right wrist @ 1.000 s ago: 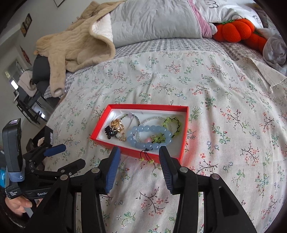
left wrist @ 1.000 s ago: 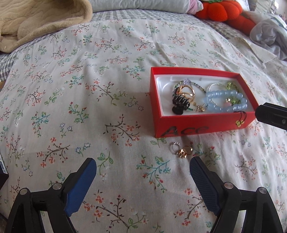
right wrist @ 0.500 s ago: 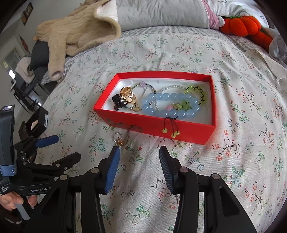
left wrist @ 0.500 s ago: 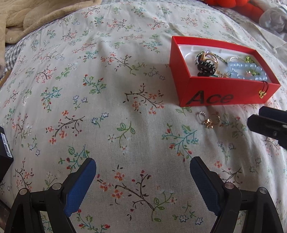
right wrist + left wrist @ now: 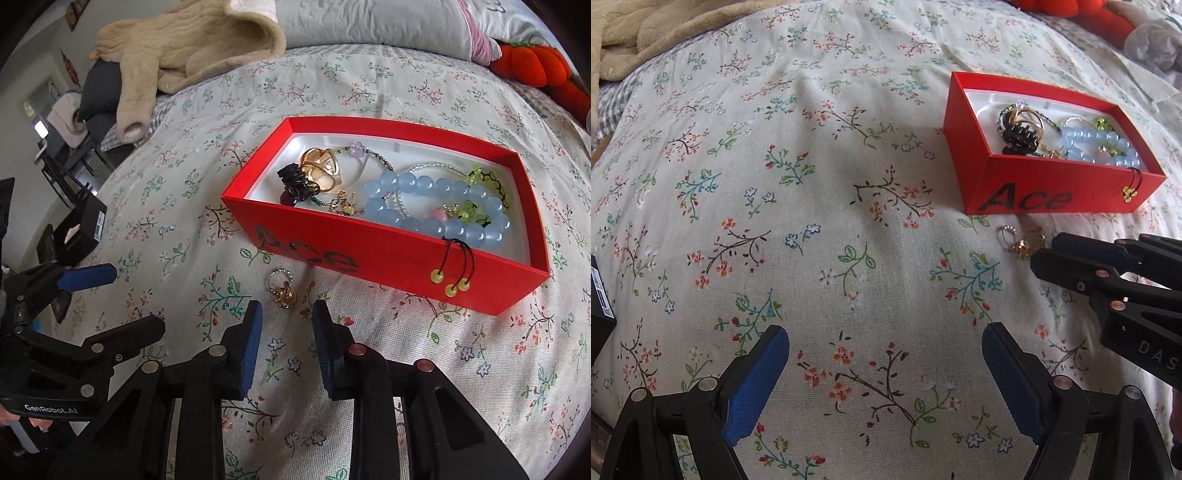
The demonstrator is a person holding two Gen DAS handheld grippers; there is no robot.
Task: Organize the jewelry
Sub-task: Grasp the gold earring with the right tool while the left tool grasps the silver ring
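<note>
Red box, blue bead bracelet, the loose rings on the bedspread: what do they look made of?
Red box: looks like matte paperboard, with crisp folded edges and a printed logo.
Blue bead bracelet: translucent glossy beads, glass or stone-like; cannot tell which.
Loose rings: shiny metal, one silver-toned, one gold-toned; plating or solid cannot be told.
Bedspread: woven printed cloth with soft wrinkles.

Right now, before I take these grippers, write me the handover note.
Left gripper: open, holding nothing, low over the floral bedspread well short of the box.
Right gripper: open, empty, lined up just short of the loose rings lying on the bedspread in front of the red box.
Already in the box: blue bead bracelet, gold ring, black clip, green bracelet and thin chains. The blue bracelet's tassel beads hang over the front wall.
Left: pick up the loose rings, drop them in the box, probably tuck the tassel in.
</note>
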